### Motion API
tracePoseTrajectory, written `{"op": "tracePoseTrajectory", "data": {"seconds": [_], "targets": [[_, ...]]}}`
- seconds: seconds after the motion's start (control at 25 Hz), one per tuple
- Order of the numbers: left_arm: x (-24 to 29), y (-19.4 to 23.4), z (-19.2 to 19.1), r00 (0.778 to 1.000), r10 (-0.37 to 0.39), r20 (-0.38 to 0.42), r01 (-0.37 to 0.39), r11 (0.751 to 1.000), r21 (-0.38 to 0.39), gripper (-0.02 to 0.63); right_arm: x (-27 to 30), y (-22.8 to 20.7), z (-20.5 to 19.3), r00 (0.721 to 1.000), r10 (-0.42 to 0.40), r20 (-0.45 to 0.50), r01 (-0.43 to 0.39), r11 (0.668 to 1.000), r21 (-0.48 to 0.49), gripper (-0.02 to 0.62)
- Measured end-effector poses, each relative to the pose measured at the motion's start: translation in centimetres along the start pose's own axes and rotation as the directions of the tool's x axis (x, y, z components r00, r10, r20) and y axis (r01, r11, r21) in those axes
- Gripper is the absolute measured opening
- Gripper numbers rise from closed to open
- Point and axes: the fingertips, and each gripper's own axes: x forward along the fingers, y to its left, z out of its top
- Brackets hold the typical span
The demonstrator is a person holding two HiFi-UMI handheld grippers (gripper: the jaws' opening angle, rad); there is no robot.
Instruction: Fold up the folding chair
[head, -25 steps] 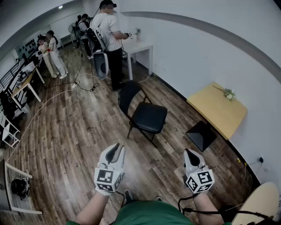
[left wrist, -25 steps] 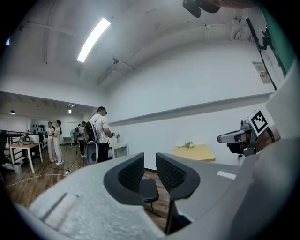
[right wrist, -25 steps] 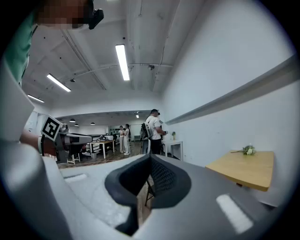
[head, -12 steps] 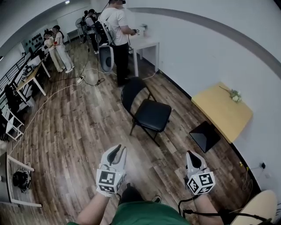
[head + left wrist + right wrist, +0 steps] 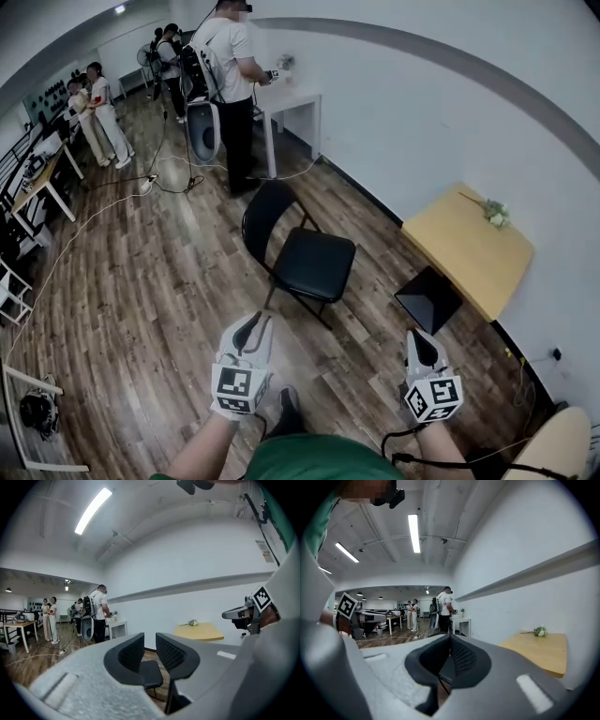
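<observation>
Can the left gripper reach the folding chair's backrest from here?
Probably not yet: the left gripper is well short of the folding chair, though only bare floor lies between, so the backrest looks open to approach.

No word, brand or number can be read anywhere. The only printed marks are black-and-white square code patterns on the cube faces of the white left gripper (image 5: 251,323) and the white right gripper (image 5: 415,339). A small pale paper notice (image 5: 265,551) on the white wall (image 5: 197,597) carries print too small to read.
</observation>
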Motion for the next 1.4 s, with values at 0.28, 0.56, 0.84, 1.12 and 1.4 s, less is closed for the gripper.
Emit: {"op": "tracePoseTrajectory", "data": {"seconds": [0.28,0.56,0.84,1.12,1.4], "targets": [[8.8,6.6,0.1,0.996,-0.084,0.022,0.083,0.996,0.036,0.084,7.9,-0.9,1.4,0.992,-0.120,-0.026,0.120,0.993,-0.005,0.003],[14.4,12.1,-1.2,0.993,-0.121,0.000,0.121,0.992,0.037,0.084,14.7,0.2,1.8,0.981,-0.189,-0.035,0.189,0.982,-0.011,0.003],[17.9,15.1,-2.4,0.994,-0.108,-0.025,0.109,0.994,0.022,0.083,19.3,0.3,2.4,0.981,-0.191,-0.043,0.190,0.981,-0.030,0.003],[23.0,16.0,-2.3,0.996,-0.071,-0.050,0.074,0.996,0.051,0.083,26.1,-2.8,0.7,0.988,-0.139,-0.064,0.141,0.990,0.018,0.003],[29.0,17.1,-2.3,0.994,0.004,-0.106,0.006,0.995,0.096,0.083,35.4,-6.2,0.4,0.997,-0.040,-0.064,0.043,0.997,0.057,0.003]]}}
